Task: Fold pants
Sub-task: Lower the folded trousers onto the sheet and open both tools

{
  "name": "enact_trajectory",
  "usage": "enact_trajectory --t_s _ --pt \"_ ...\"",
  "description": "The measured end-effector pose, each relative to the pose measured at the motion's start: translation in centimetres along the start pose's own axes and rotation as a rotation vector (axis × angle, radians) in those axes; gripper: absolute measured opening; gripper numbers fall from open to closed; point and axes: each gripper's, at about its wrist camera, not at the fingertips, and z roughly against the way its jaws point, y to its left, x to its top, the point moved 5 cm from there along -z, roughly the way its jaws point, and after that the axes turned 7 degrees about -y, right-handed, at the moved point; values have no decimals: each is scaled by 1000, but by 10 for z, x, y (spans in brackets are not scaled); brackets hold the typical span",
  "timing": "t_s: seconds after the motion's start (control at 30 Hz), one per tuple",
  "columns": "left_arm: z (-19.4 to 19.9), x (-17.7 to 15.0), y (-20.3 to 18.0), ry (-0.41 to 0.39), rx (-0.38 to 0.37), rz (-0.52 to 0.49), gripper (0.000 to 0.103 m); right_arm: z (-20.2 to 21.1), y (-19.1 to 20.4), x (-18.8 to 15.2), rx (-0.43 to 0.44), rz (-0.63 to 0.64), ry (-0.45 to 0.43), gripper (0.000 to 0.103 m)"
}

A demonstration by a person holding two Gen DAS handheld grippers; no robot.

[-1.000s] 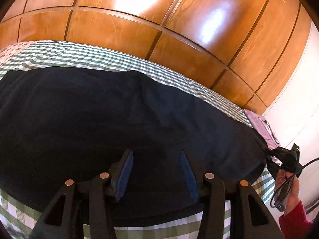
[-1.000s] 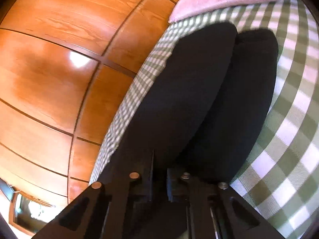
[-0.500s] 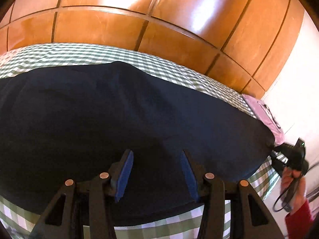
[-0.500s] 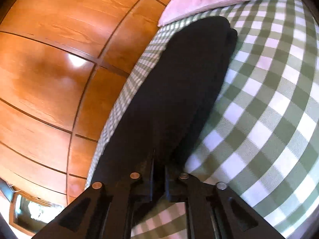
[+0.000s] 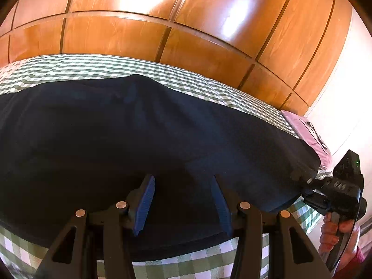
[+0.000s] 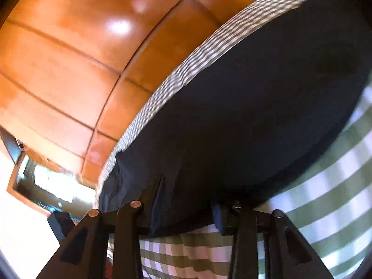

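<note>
Dark navy pants (image 5: pixel 162 139) lie lengthwise across the green-and-white checked bed cover (image 5: pixel 93 67). My left gripper (image 5: pixel 181 200) hovers over their near edge, blue pads (image 5: pixel 144 204) well apart, nothing pinched. At the right end of the pants, a hand (image 5: pixel 334 232) holds my right gripper (image 5: pixel 309 186) against the hem. In the right wrist view the pants (image 6: pixel 255 93) fill the middle. The right gripper (image 6: pixel 188 207) has its jaws closing, still apart, with the pants' edge between them. The picture is blurred by motion.
Glossy wooden panels (image 5: pixel 186 23) rise behind the bed along its far side. A pink pillow (image 5: pixel 309 127) lies past the right end of the pants. Checked cover (image 6: pixel 325 197) shows bare to the right of the pants. A framed opening (image 6: pixel 34 186) is at lower left.
The right wrist view has swung and rolled: the pants, seen before as a long narrow strip, now spread broad ahead. Its jaws, nearly together before, stand apart. The left view barely differs.
</note>
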Motion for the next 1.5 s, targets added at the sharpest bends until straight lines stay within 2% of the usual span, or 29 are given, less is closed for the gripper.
enact_trajectory --t_s 0.03,0.17,0.33,0.43,0.53,0.73,0.87,0.93,1.0,1.1,1.2,1.27,1.3,1.37,1.43,1.5 --pt "1 1 0 -5 0 0 51 -2 2 -3 -5 14 19 12" --pt "7 6 -4 -38 -4 -5 51 17 -3 -1 -7 8 -2 8" --pt "-7 -6 -5 18 11 -27 51 10 -6 -5 -38 46 32 8" --pt "-6 -9 -14 15 40 -91 51 7 -9 -6 -31 17 32 9" --pt "-2 -11 -18 18 23 -108 51 10 -10 -5 -17 13 42 10" --pt "0 -3 -15 2 1 -64 52 10 -7 -6 -5 8 44 15" --pt "0 16 -5 -38 77 -107 52 14 6 -7 -47 76 71 18" --pt "-1 25 7 -47 120 -103 52 22 16 -6 -34 117 71 18" --pt "-4 38 31 -51 157 -47 52 25 29 -7 -8 177 103 19" --pt "-9 52 57 -55 192 25 52 23 51 -10 76 240 152 19" --pt "-13 58 79 -55 262 39 52 10 75 -10 120 308 185 19" --pt "-21 54 93 -47 298 38 52 -6 95 -8 130 361 193 25" --pt "-25 47 99 -41 293 34 52 -17 105 -6 140 384 198 29" --pt "-25 38 98 -86 261 11 52 -42 125 -2 152 419 215 33" --pt "-19 37 95 -106 217 28 61 -73 148 2 172 457 235 33" --pt "-15 35 101 -124 178 64 61 -105 168 6 173 488 252 33"
